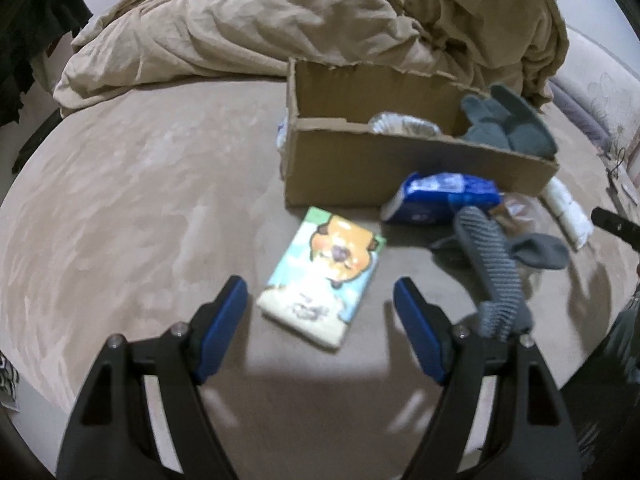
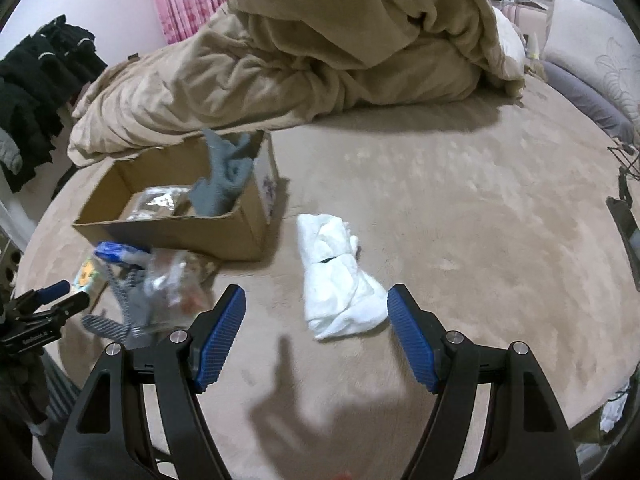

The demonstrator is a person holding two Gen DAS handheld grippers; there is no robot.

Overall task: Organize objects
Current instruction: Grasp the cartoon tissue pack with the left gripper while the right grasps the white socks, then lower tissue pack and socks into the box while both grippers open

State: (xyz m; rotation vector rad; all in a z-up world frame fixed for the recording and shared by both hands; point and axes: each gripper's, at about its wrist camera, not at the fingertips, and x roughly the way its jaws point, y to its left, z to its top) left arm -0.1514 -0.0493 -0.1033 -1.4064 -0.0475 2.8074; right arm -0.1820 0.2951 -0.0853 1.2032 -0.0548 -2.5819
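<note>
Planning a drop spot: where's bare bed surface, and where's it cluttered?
Free: the wide patch right of the white cloth out to the bed's edge, and the stretch left of the cardboard box, below the tan duvet. Crowded: the box's front, with cartoon packet, blue pack and striped sock.

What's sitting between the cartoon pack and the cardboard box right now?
Nothing: in the left wrist view only bare beige bedspread separates the cartoon pack from the cardboard box.

Dim, flat indoor light. Gripper shadows fall forward across the bed (image 2: 460,208). Motion blur smears the tissue pack (image 1: 322,276) and cardboard box (image 1: 400,168); fisheye bending and dark vignetting crowd both views' edges.
</note>
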